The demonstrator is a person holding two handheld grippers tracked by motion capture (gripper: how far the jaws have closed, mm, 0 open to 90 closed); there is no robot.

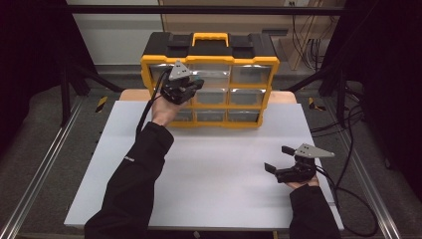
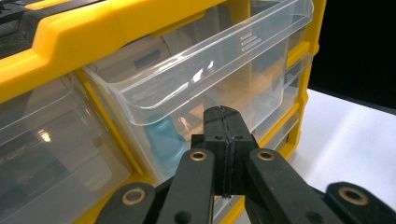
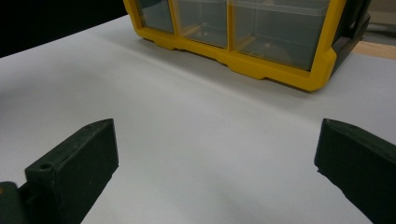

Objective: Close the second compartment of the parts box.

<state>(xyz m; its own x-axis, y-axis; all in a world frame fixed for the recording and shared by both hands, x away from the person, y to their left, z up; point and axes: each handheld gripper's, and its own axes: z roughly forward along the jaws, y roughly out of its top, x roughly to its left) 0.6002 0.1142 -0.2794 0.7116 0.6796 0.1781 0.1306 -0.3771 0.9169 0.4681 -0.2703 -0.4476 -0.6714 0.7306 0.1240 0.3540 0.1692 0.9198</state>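
big yellow and black plastic drawer organizer (image 1: 209, 79) sits at the far end of the white table (image 1: 209, 174). left gripper (image 2: 223, 122) is clenched with nothing in it, tips right at a pulled-out clear plastic drawer (image 2: 210, 79). right gripper (image 1: 275, 158) rests spread wide on the table, well apart from the organizer.

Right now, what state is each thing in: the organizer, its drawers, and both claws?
Yellow organizer: upright at the table's far edge, handle folded flat.
Clear drawer: pulled partway out, a blue item inside.
Other drawers: pushed in.
Left claw: shut, tips at the pulled-out drawer.
Right claw: open, holding nothing, over the table.
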